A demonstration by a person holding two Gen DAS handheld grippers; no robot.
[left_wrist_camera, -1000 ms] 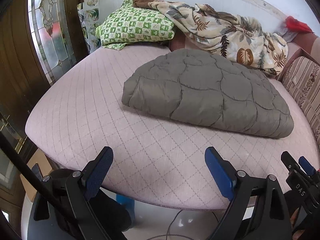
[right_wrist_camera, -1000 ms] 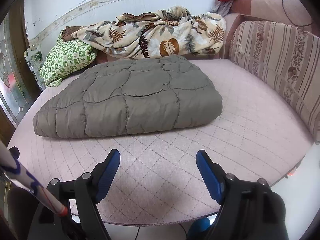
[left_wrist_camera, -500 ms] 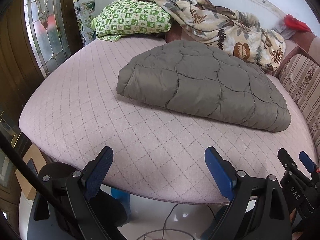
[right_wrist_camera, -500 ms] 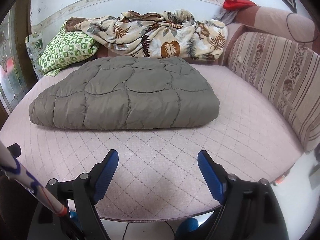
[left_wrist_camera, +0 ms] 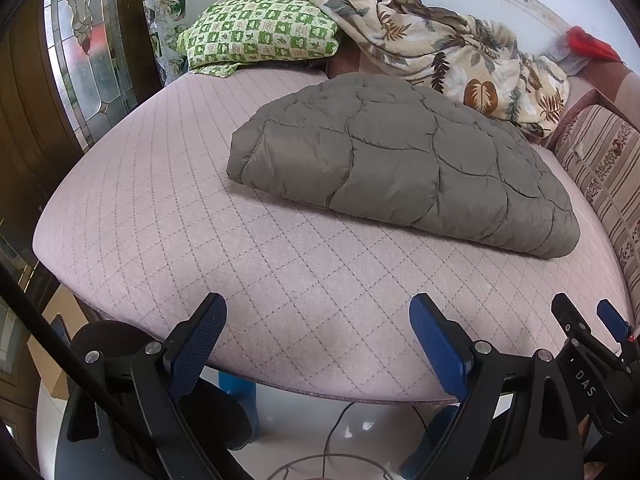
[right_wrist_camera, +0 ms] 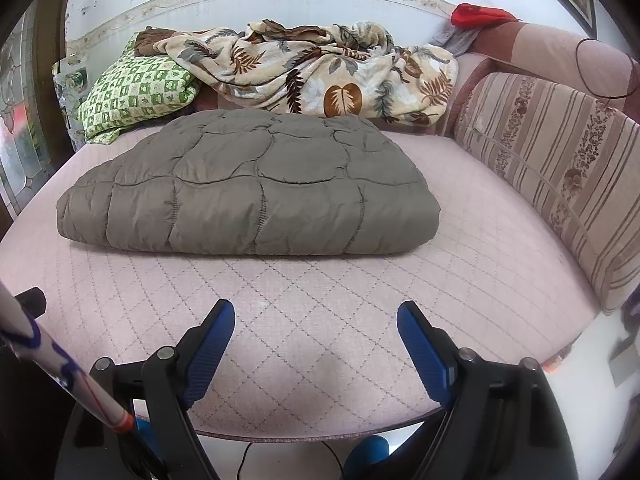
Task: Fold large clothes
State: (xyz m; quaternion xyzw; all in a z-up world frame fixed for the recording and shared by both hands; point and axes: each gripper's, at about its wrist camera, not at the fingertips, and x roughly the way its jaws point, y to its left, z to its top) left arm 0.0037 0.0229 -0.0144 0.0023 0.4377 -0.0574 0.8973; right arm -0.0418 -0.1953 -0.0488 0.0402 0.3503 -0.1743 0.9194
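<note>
A grey-brown quilted puffy garment (left_wrist_camera: 400, 160) lies folded into a thick rectangle on the pink quilted mattress (left_wrist_camera: 200, 240). It also shows in the right wrist view (right_wrist_camera: 252, 192), in the middle of the mattress (right_wrist_camera: 320, 300). My left gripper (left_wrist_camera: 318, 312) is open and empty above the mattress's front edge, well short of the garment. My right gripper (right_wrist_camera: 316, 316) is open and empty over the front edge too. The right gripper's tips (left_wrist_camera: 584, 320) show at the lower right of the left wrist view.
A green checked pillow (left_wrist_camera: 260, 36) and a leaf-print blanket (left_wrist_camera: 440, 48) lie at the back by the wall. A striped sofa back (right_wrist_camera: 560, 176) runs along the right. A stained-glass door (left_wrist_camera: 88, 52) stands at the left. White floor with a cable (left_wrist_camera: 340, 432) lies below the front edge.
Both grippers have shifted slightly so the folded garment sits a little lower in each view. The garment has not moved and both grippers stay open.
</note>
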